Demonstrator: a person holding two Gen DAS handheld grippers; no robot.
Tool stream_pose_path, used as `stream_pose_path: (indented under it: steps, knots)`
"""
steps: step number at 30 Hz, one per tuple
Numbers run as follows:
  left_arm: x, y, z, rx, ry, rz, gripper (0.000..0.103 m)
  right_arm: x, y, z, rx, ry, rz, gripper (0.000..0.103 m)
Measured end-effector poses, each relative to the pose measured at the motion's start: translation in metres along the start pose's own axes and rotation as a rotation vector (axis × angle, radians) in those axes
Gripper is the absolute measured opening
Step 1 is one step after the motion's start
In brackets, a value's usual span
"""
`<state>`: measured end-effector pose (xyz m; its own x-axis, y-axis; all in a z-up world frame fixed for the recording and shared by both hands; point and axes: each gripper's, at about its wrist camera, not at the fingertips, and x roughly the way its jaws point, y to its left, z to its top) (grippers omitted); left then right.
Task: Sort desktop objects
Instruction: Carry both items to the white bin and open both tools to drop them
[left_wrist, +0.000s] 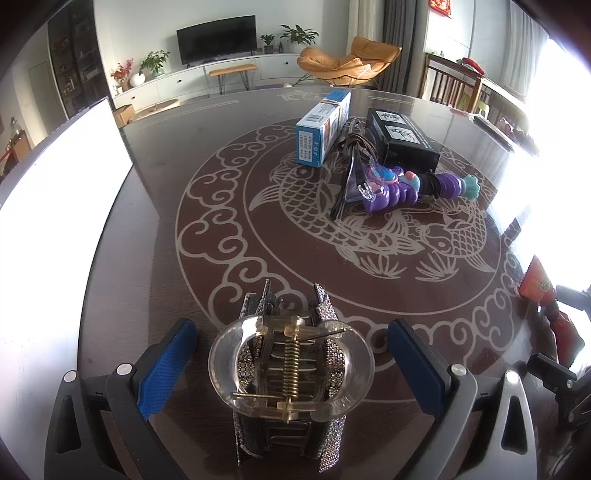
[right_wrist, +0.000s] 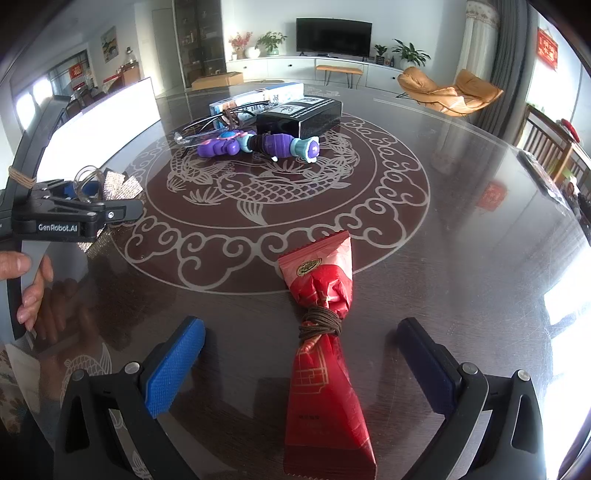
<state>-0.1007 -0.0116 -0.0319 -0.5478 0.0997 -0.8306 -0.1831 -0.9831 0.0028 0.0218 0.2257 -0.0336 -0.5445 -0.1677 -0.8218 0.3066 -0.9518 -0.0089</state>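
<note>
A clear hair claw clip (left_wrist: 291, 369) with rhinestone wings lies on the dark round table (left_wrist: 147, 295), between the blue pads (left_wrist: 166, 369) of my left gripper (left_wrist: 291, 328). Its jaws stand wide open, with a gap to the clip on each side. In the right wrist view a red snack packet (right_wrist: 321, 288), tied with brown cord, lies between the pads of my right gripper (right_wrist: 301, 325), also wide open and not touching it. The same view shows the left gripper (right_wrist: 74, 214) with the clip (right_wrist: 110, 188) at far left.
At the table's far side lie a blue-white box (left_wrist: 325, 125), a black box (left_wrist: 402, 140), glasses (left_wrist: 354, 162) and a purple toy (left_wrist: 406, 184). A white board (left_wrist: 62, 177) stands along the left edge. A person's hand (right_wrist: 26, 280) holds the left gripper.
</note>
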Motion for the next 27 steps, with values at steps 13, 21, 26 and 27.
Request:
stream_pose_path:
  steps: [13,21,26,27]
  knots:
    - [-0.016,-0.008,-0.002,0.130,0.012,-0.066,0.055,-0.007,-0.014,0.030,-0.200,0.282,0.111,0.018]
    - [-0.073,0.011,-0.024,0.034,-0.104,-0.137,0.054,-0.047,-0.005,0.029,-0.110,0.200,0.135,0.018]
    - [-0.139,0.032,-0.028,-0.056,-0.210,-0.198,0.054,-0.072,0.030,0.051,-0.137,0.136,0.156,0.018]
    - [-0.154,0.040,-0.029,-0.078,-0.232,-0.209,0.054,-0.079,0.041,0.061,-0.146,0.114,0.170,0.018]
